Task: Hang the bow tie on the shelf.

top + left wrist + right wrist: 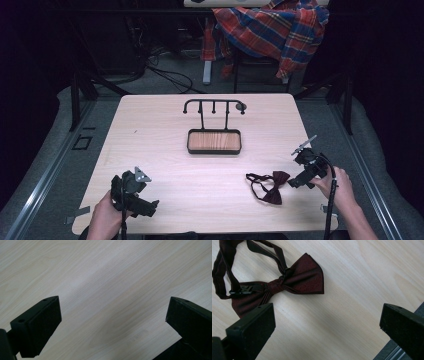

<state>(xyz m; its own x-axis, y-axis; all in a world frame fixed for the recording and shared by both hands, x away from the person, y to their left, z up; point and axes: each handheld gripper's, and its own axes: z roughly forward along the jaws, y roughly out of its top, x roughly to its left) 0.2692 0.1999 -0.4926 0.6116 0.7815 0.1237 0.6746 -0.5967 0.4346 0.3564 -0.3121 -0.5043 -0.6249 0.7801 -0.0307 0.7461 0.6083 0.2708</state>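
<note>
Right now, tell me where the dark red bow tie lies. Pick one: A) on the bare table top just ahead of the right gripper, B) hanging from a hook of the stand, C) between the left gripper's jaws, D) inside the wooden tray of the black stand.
A: the bow tie lies flat on the table, close to the open right gripper and apart from the stand.

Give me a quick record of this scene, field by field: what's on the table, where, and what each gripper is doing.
Surface: light wood table
Bow tie: dark red bow tie with strap, flat at near right
Stand: black hook rack over wood-lined tray, centre
Left gripper: open, above bare tabletop, holding nothing
Right gripper: open, beside the bow tie, not touching it
Background: plaid shirt draped beyond the table
</note>
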